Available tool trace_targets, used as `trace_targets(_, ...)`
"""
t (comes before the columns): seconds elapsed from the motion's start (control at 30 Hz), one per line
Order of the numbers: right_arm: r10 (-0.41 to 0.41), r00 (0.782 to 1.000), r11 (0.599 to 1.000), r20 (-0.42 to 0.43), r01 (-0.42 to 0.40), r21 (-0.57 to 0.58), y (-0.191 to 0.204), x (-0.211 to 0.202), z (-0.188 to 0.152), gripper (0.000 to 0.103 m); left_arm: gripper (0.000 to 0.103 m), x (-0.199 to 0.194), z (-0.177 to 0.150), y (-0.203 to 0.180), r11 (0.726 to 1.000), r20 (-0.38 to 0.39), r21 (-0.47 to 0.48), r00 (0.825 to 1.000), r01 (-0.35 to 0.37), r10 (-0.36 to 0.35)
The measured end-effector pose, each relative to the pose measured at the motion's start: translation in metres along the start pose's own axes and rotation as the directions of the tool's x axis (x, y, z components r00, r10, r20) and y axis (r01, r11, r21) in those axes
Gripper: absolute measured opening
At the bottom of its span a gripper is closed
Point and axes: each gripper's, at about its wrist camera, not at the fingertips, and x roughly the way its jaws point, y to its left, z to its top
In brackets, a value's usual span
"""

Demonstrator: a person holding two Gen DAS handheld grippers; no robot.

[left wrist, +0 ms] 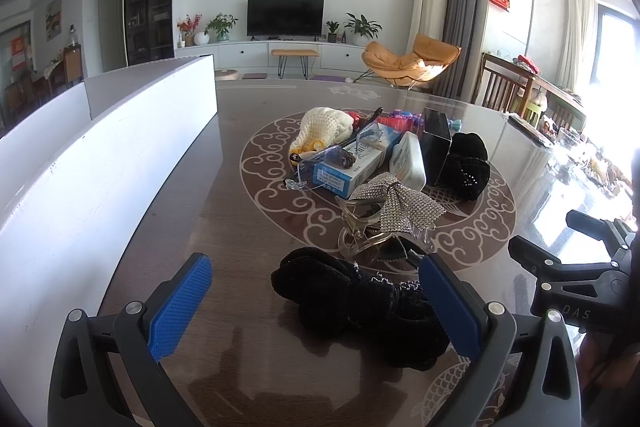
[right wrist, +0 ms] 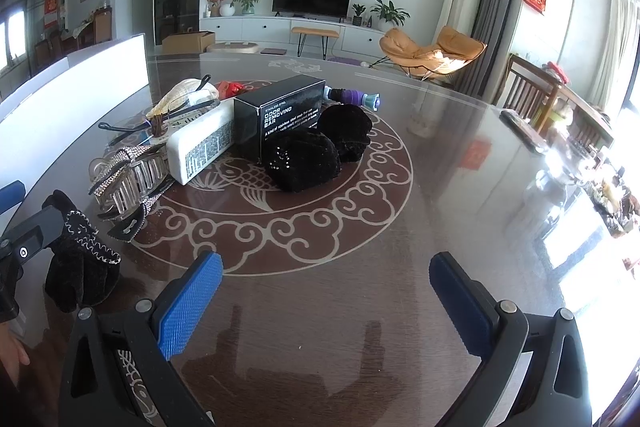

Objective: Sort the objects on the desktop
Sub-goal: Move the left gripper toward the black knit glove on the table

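My left gripper (left wrist: 316,297) is open, its blue pads either side of a black velvet bow hair tie (left wrist: 352,303) lying on the brown patterned table (left wrist: 248,367); the bow also shows in the right wrist view (right wrist: 80,263). Behind it lie a clear claw clip with a rhinestone bow (left wrist: 384,211), a blue-white box (left wrist: 348,167), a white case (left wrist: 408,159), a black box (right wrist: 280,111), another black velvet hair tie (right wrist: 316,151) and a cream knitted item (left wrist: 324,127). My right gripper (right wrist: 326,291) is open and empty over bare table.
A white open box with a divider (left wrist: 100,163) stands along the table's left side. The right gripper's body (left wrist: 580,263) is at the right of the left wrist view. Cluttered small items (right wrist: 592,163) sit at the table's far right edge.
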Motion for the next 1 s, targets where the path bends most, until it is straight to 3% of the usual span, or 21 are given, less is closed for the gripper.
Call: trace_targets(1.0,0.002,1.000,1.000,-0.013,-0.002,-0.005,-0.0002,0.0019,-0.0005,0.103,0.103,0.0011,0.0004,-0.0024,1.000,-0.001,0.006,1.000,0.004,-0.004)
